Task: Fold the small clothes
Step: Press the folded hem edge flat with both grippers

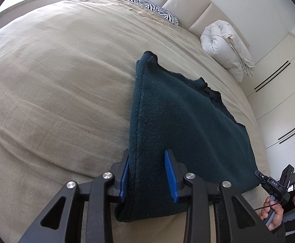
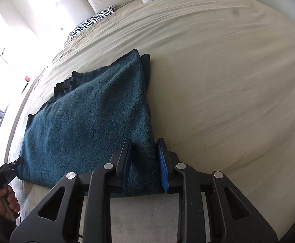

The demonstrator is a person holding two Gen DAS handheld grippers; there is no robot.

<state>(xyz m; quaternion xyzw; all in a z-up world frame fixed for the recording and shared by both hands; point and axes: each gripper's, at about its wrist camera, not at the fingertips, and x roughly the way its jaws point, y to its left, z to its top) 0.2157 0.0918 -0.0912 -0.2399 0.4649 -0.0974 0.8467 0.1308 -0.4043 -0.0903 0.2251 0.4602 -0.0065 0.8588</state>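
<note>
A dark teal knitted sweater (image 1: 184, 121) lies folded on a beige bed; it also shows in the right wrist view (image 2: 90, 117). My left gripper (image 1: 148, 174) has its blue-padded jaws apart around the sweater's near left corner, with the fabric edge between them. My right gripper (image 2: 144, 164) has its jaws apart around the near right corner. Each gripper shows small in the other's view: the right gripper (image 1: 269, 182) at the sweater's far corner, the left gripper (image 2: 7, 170) likewise. The dark ribbed collar (image 1: 210, 91) lies at the sweater's far side.
The beige bedsheet (image 1: 56, 81) spreads wide to the left. A zebra-print pillow (image 1: 155, 10) and a rolled white duvet (image 1: 226, 46) lie by the padded headboard (image 1: 188, 6). White wardrobe doors (image 1: 279, 85) stand on the right.
</note>
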